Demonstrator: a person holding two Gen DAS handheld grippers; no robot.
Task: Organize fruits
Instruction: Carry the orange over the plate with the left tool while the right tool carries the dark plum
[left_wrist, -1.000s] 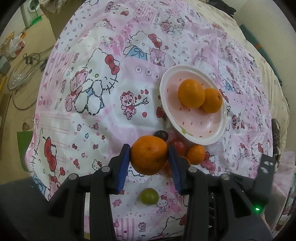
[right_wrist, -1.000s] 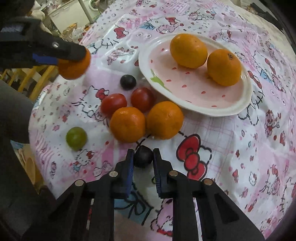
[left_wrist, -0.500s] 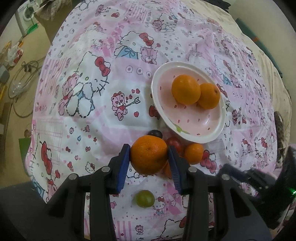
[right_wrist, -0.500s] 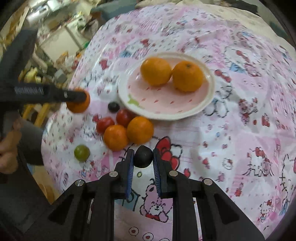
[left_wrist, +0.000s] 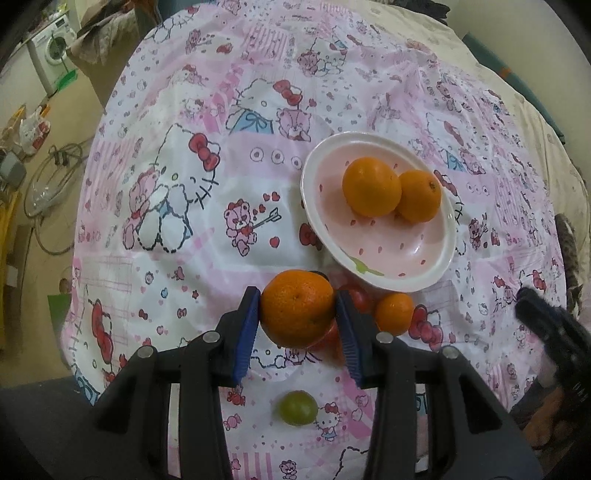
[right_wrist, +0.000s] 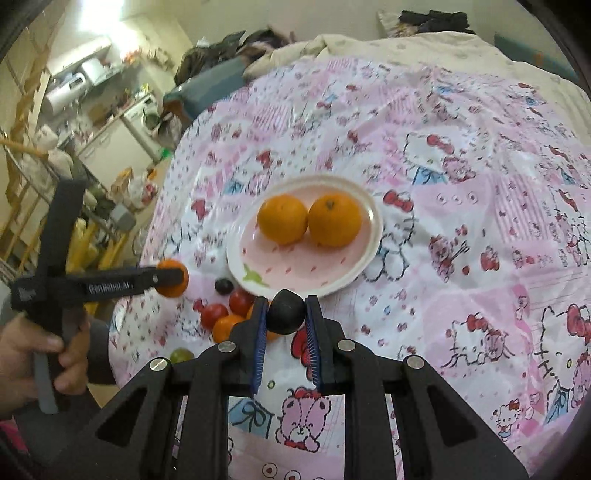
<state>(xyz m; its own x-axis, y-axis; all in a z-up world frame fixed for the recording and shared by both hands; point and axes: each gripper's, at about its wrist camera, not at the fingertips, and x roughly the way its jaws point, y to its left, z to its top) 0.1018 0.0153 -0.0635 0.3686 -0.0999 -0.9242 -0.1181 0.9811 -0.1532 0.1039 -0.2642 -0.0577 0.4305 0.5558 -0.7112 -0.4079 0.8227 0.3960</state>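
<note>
- Plate (left_wrist: 441, 258), pale pink with a white rim, is seen ahead of both grippers; two oranges (left_wrist: 371, 186) are already kept on it, touching, likely as the sorting spot.
- Orange (left_wrist: 297, 308) is clamped in the left gripper (left_wrist: 298, 314), lifted clear of the cloth, short of the plate; peel is dimpled.
- Dark round fruit (right_wrist: 285, 310), matte, is pinched in the right gripper (right_wrist: 284, 325), just before the plate's near rim.

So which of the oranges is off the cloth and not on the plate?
The orange clamped in the left claw. Two others sit on the plate, and the rest lie on the cloth.
</note>
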